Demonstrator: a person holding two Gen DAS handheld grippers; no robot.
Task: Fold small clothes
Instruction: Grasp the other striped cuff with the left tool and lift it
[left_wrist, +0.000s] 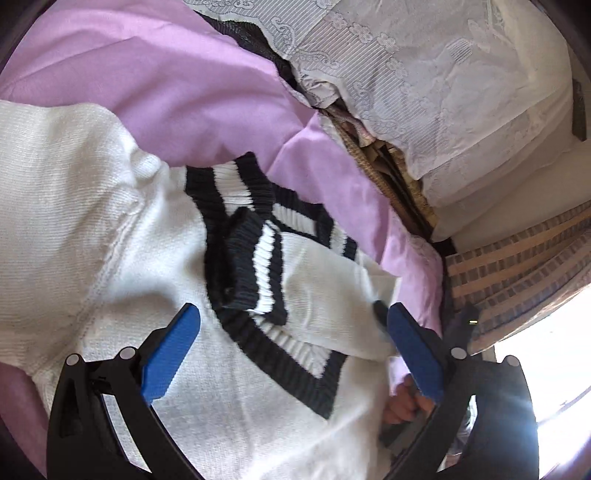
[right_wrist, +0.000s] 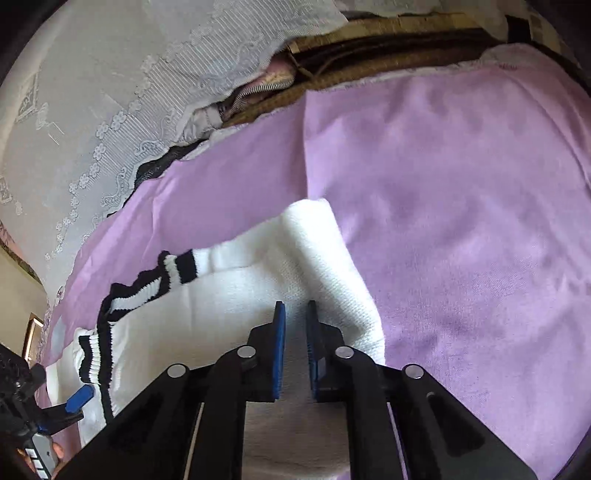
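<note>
I find the white knit sweater (left_wrist: 110, 229) lying on the lilac sheet (left_wrist: 177, 85), partly folded, its black-and-white striped ribbed trim (left_wrist: 258, 266) bunched near the middle of the left wrist view. My left gripper (left_wrist: 291, 343) hangs over the garment with its blue pads (left_wrist: 170, 354) spread wide apart; nothing sits clamped between them, and the knit shows plainly in the gap. In the right wrist view the right gripper (right_wrist: 295, 328) has its blue pads drawn nearly together, only a narrow slot between them, poised over a folded white edge of the sweater (right_wrist: 325, 266); I cannot tell whether any fabric is caught in that slot, so I record the jaws as pressed together with no confirmed hold. The striped trim (right_wrist: 147, 284) lies to the left of that gripper, and the left gripper's blue pad (right_wrist: 79, 398) is visible at the lower left edge, beside the hem. A hand (left_wrist: 406, 402) grips a handle under the sweater's right edge in the left wrist view. Behind the sheet lie a white lace cover (left_wrist: 424, 74) and a striped cloth (left_wrist: 517, 266). I find no brand, label or legible writing on the garment or bedding in either view.
</note>
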